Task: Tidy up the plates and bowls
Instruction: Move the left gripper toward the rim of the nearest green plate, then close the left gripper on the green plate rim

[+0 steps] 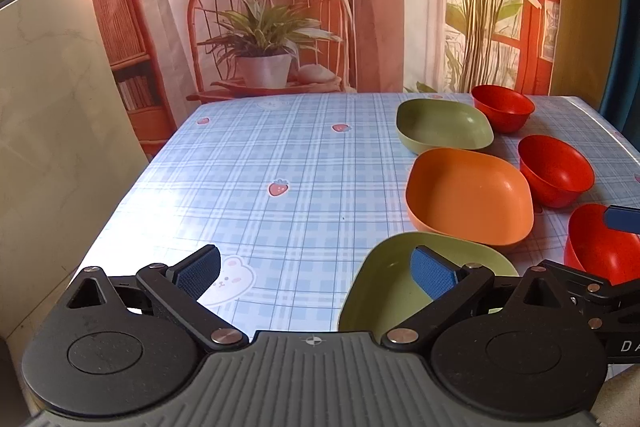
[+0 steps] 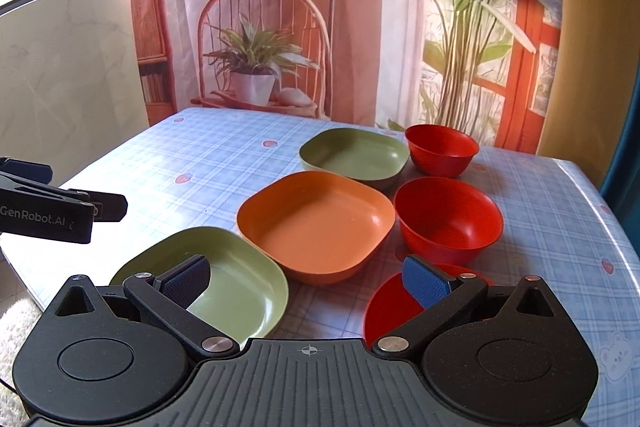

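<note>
Three square plates lie in a row on the checked tablecloth: a near green plate (image 2: 244, 291) (image 1: 384, 275), an orange plate (image 2: 316, 223) (image 1: 468, 199) and a far green plate (image 2: 356, 155) (image 1: 440, 125). To their right stand three red bowls: near (image 2: 396, 307) (image 1: 600, 247), middle (image 2: 448, 219) (image 1: 556, 171) and far (image 2: 440, 149) (image 1: 502, 107). My left gripper (image 1: 316, 273) is open and empty, its right finger over the near green plate's left rim. My right gripper (image 2: 306, 281) is open and empty, low between the near green plate and the near red bowl.
The table (image 1: 280, 155) has free cloth on its left half. Its left edge (image 1: 132, 183) drops off beside a pale wall panel. A printed backdrop hangs behind the far edge (image 2: 280, 115). The left gripper's body (image 2: 48, 211) shows at the left of the right wrist view.
</note>
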Tool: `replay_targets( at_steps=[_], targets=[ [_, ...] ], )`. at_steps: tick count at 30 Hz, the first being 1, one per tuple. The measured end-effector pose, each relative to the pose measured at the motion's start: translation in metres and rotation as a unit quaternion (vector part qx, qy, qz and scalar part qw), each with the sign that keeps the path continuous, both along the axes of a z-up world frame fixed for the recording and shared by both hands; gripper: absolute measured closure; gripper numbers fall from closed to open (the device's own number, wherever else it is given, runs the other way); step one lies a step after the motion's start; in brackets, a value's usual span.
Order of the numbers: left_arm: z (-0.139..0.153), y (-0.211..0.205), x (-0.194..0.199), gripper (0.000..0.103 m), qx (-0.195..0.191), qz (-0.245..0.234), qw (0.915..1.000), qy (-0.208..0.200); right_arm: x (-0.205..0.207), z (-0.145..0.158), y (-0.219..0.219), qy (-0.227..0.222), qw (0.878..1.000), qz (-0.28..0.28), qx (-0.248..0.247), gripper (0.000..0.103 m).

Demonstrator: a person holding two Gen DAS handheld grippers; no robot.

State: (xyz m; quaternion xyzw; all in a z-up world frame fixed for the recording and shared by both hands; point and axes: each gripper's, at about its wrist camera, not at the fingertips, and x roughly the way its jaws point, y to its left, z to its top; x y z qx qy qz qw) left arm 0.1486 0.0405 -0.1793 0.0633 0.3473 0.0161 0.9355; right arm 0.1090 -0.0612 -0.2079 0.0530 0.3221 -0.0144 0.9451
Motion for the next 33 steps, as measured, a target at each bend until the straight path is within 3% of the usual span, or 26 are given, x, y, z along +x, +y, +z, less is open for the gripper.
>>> replay_targets(
  at_steps=[4,7,15,16,19,24,28,33],
  targets=[
    [-0.015,0.008,0.008,0.015,-0.036,-0.005,0.9988,0.032,0.005,-0.006,-0.001,0.021,1.0,0.007,0.014,0.017],
    [-0.025,0.011,0.01,0.018,-0.047,-0.007,0.9978,0.046,0.009,-0.012,-0.002,0.037,0.999,0.011,0.032,0.028],
    [-0.047,0.019,0.018,0.029,-0.088,-0.017,0.993,0.078,0.016,-0.026,0.004,0.071,0.995,0.031,0.056,0.041],
    [-0.049,0.02,0.019,0.033,-0.09,-0.016,0.9926,0.081,0.018,-0.028,0.004,0.078,0.995,0.032,0.057,0.046],
    [-0.057,0.021,0.022,0.048,-0.092,-0.011,0.9914,0.092,0.022,-0.034,0.006,0.091,0.993,0.036,0.063,0.05],
    [-0.067,0.021,0.027,0.06,-0.108,-0.015,0.9875,0.113,0.024,-0.043,0.004,0.11,0.99,0.038,0.079,0.056],
    [-0.072,0.02,0.029,0.063,-0.114,-0.02,0.9861,0.12,0.026,-0.047,0.0,0.118,0.988,0.034,0.09,0.068],
    [-0.077,0.017,0.028,0.066,-0.118,-0.03,0.9843,0.128,0.029,-0.052,-0.004,0.122,0.987,0.031,0.097,0.075]
  ],
)
